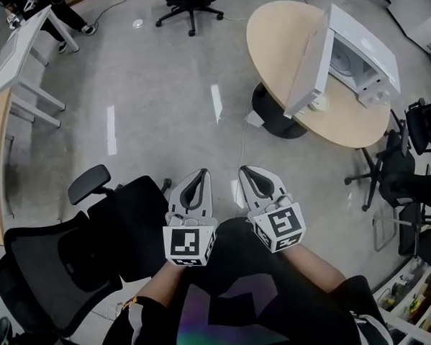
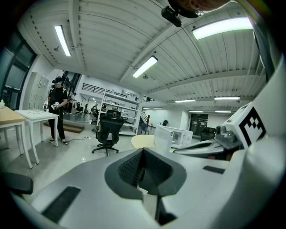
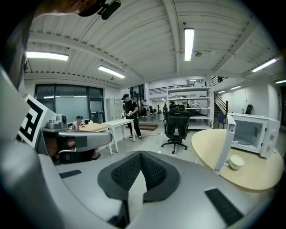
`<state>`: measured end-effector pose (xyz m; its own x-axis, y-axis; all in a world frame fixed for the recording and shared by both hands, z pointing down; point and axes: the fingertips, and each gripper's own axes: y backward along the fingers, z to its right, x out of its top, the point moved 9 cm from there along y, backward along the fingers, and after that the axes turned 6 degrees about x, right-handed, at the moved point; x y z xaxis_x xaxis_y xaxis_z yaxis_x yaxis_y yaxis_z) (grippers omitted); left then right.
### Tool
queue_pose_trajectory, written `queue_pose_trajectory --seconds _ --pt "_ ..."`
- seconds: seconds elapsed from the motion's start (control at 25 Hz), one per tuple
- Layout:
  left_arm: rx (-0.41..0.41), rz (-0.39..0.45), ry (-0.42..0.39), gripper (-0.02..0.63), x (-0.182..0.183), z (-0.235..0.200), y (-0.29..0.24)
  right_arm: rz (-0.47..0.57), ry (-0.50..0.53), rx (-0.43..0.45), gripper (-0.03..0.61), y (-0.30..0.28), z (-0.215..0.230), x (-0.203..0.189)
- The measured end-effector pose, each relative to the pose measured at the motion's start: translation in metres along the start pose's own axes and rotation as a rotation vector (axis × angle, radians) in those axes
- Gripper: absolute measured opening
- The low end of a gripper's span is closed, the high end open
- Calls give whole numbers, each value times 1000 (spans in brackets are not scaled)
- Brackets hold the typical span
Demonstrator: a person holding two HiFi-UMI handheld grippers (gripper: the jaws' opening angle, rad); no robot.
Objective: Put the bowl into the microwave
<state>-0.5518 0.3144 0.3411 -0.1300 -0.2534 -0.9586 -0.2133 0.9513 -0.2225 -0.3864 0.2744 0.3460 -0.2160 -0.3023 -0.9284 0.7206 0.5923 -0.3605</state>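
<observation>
The left gripper [image 1: 200, 175] and the right gripper [image 1: 247, 171] were held side by side, close in front of the person's body, both aimed forward over the floor. In the left gripper view, the left gripper's [image 2: 143, 151] 2 fingers [image 2: 128, 170] were seen pressed together at their tips, with nothing between them. In the right gripper view, the right gripper's [image 3: 140, 154] fingers [image 3: 127, 172] were likewise clenched on nothing.

The bowl [image 1: 318, 104] was seen on the round bench [image 1: 271, 28], well apart from both grippers and ahead to the right. It was set just beside the lower edge of the microwave's open door [image 1: 307, 62], outside the microwave [image 1: 364, 52]. In the right gripper view the same bowl [image 3: 235, 161] was shown upright on the bench [image 3: 205, 142], between the open door [image 3: 222, 145] and the microwave [image 3: 251, 132].

A black office chair [image 1: 58, 266] was seen at the person's left, near the left gripper. A 2nd office chair [image 3: 177, 125] was seen further off on the floor, and another person [image 3: 131, 114] was seen standing beside a white desk [image 3: 117, 123] in the distance.
</observation>
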Motion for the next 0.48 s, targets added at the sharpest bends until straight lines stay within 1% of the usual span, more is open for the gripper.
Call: queue_pose_trajectory --seconds 0.28,0.48 --pt "-67 -30 -49 46 2 42 -27 17 -46 -52 15 28 36 -10" --pt "-110 -54 -77 46 0 66 -42 19 -69 -76 15 44 54 -19"
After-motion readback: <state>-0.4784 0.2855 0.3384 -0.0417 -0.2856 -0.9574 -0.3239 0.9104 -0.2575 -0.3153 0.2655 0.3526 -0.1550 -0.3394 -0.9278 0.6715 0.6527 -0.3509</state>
